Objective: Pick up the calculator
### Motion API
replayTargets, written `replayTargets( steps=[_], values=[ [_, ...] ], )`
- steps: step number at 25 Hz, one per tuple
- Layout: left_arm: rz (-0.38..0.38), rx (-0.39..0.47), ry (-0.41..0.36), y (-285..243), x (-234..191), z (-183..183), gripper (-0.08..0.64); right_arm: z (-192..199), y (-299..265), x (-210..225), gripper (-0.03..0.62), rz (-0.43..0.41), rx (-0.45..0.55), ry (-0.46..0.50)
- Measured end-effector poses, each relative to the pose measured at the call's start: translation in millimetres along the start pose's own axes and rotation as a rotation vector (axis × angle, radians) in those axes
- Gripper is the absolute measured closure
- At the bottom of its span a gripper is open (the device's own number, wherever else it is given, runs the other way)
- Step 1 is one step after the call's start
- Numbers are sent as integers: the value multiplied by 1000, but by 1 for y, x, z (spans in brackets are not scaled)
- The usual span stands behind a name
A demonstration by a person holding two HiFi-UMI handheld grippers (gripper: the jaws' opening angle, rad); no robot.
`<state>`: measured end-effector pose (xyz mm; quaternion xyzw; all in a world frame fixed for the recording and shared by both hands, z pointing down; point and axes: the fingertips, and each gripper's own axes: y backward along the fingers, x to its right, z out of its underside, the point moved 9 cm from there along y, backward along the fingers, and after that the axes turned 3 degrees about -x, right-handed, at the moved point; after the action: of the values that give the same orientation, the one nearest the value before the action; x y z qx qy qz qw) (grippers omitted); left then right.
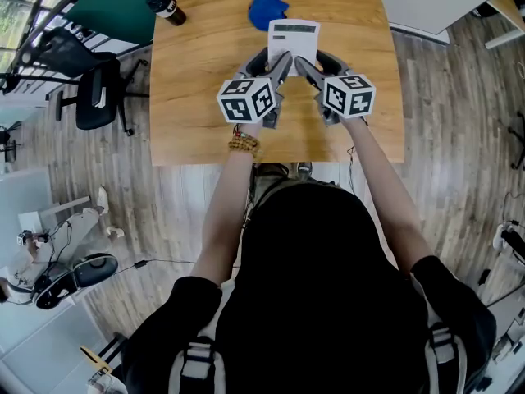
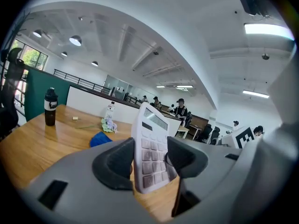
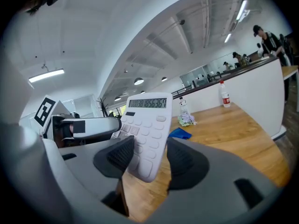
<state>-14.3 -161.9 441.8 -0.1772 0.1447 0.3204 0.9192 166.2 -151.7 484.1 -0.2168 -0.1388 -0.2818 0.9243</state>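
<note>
Calculator: white, held above the wooden table by both grippers, key face and display turned up toward the person. In the gripper views it stands tilted, and its lower edge looks clear of the wood.

Left gripper comes in from the lower left and its jaws are clamped on the calculator's lower left part. In the left gripper view the dark pads sit one on the back and one on the key face of the calculator, with no gap showing.

Right gripper comes in from the lower right and its jaws are pinching the lower right corner. In the right gripper view the calculator sits between the two pads, digits lit on the display, and the left gripper is visible just beyond it.

The two jaw tips are close together at the calculator's near edge.

On the table past the calculator:
- a blue cloth
- a small crumpled pale item near the far edge
- a dark bottle at the far left corner

A black office chair stands on the floor left of the table.
</note>
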Motion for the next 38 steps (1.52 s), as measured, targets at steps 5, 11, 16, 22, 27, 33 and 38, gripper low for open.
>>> replayTargets(
  steps=[5,11,16,22,27,33,38],
  values=[
    [31,71,-30,5,9,-24,324,-19,3,-4,357,-18,53,21],
    [55,127,-94,8,24,-43,324,-44,17,-12,362,-7,118,53],
    [95,210,-141,15,37,-61,324,-62,30,-17,362,-21,182,78],
    [98,265,-149,24,48,-72,324,-82,50,-33,360,-27,256,127],
    [96,316,-147,37,56,-85,324,-96,66,-52,362,-54,317,152],
    [92,383,-188,53,66,-97,324,-110,79,-72,371,-58,399,253],
    [75,422,-236,69,72,-98,324,-108,85,-86,374,-46,411,327]
  ],
)
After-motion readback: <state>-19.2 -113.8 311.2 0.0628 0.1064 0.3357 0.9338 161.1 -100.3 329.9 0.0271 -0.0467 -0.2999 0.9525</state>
